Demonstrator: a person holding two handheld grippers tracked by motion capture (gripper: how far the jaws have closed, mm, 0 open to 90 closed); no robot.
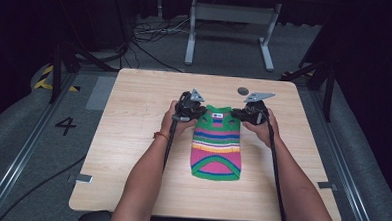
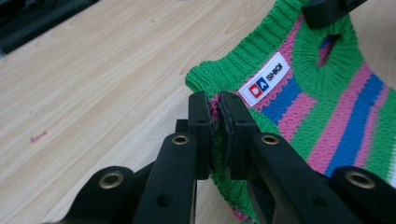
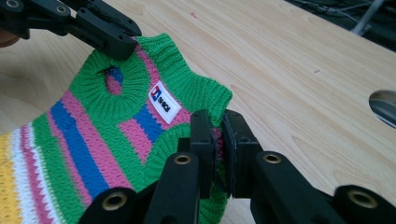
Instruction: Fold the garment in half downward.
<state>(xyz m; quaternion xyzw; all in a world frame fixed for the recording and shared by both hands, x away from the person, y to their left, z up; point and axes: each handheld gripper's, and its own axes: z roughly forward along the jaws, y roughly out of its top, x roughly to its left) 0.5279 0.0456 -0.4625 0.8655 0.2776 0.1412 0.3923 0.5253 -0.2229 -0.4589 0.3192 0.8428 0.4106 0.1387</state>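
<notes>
The sweater (image 1: 216, 144) lies flat mid-bench, its long axis running from the near edge to the far edge, neck end farthest away. The left gripper (image 2: 215, 121) is clenched on one far corner, the right gripper (image 3: 218, 140) on the other, forearms level and symmetric, so both reach equally for whatever comes.

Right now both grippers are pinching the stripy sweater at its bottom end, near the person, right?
Not quite. Both grippers are pinching the sweater, but at its far end, by the neck. The high view shows the left gripper and right gripper at the neck corners.
</notes>
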